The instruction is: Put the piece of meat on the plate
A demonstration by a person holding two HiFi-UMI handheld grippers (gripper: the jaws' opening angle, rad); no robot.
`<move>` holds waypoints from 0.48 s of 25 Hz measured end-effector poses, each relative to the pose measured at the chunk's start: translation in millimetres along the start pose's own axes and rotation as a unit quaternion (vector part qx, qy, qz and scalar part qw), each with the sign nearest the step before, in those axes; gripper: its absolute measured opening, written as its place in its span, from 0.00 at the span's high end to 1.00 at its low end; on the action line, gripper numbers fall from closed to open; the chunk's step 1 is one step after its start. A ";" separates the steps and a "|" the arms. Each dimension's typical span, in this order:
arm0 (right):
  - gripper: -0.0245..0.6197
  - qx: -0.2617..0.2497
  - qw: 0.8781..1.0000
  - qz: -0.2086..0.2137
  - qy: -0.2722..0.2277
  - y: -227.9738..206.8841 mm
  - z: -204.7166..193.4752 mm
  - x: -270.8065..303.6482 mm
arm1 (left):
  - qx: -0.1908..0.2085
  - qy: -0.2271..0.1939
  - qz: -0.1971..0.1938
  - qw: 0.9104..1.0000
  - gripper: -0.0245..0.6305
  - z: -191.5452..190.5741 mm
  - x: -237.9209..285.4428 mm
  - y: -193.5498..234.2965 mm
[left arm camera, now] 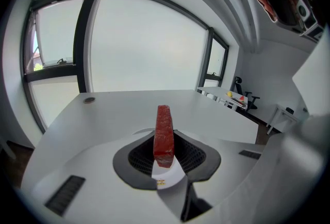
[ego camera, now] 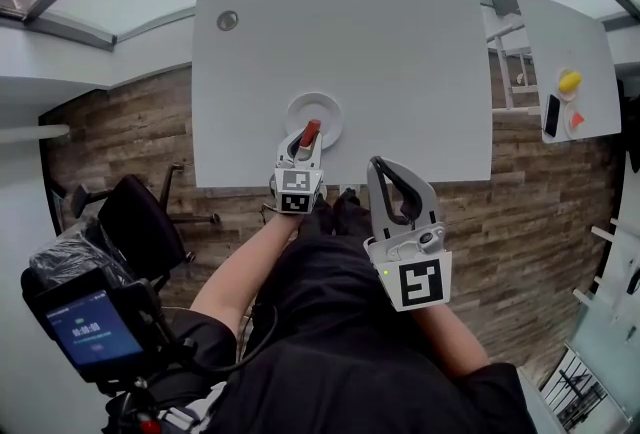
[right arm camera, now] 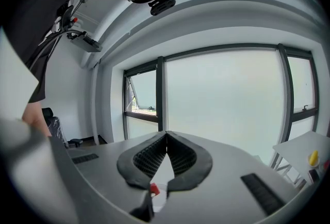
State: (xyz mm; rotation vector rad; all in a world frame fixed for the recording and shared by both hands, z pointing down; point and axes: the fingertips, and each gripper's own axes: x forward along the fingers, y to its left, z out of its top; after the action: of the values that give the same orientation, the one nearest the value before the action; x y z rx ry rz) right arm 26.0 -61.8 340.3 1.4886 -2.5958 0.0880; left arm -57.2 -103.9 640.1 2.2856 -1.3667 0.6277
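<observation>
Seen from above, a person in dark clothing stands at the near edge of a large white rectangular table (ego camera: pixel 400 62), holding a grey two-jaw gripper in each hand. The left gripper (ego camera: pixel 306 138) reaches over the table edge. Its fingers (left arm camera: pixel 135 158) are clamped on a narrow red block of meat (ego camera: pixel 310 132). The meat stands upright between the dark ribbed pads, gripped by its lower half with the top sticking out. It hangs over the near rim of a small round white plate (ego camera: pixel 328 108) that sits close to the table's near edge; whether it touches the plate cannot be told. The right gripper (ego camera: pixel 379 165) is held beside the left one, just off the table edge, and its fingers (right arm camera: pixel 147 158) are closed together with nothing between them. A small round grey cap (ego camera: pixel 228 20) sits in the table's far left corner. A black office chair (ego camera: pixel 140 222) stands on the wood-plank floor (ego camera: pixel 120 142) at the left.
</observation>
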 end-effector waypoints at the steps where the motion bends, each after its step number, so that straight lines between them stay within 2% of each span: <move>1: 0.95 0.000 1.000 0.000 0.000 -0.1 -0.1 -0.1 | 0.000 0.000 0.003 1.000 0.82 -0.4 1.7 0.9; 6: 0.95 -0.002 1.000 -0.002 0.005 4.2 -5.5 -2.1 | -0.008 0.004 0.009 1.000 0.82 -8.3 5.4 8.3; 12: 0.95 0.003 1.000 -0.010 0.015 -15.2 -17.6 -1.5 | -0.018 0.020 0.000 1.000 0.82 -16.8 31.3 -0.9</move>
State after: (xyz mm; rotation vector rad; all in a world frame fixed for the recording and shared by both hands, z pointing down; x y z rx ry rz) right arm 41.6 -66.1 357.0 1.5017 -2.5594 0.1144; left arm -46.1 -116.5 671.4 2.2321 -1.3494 0.6403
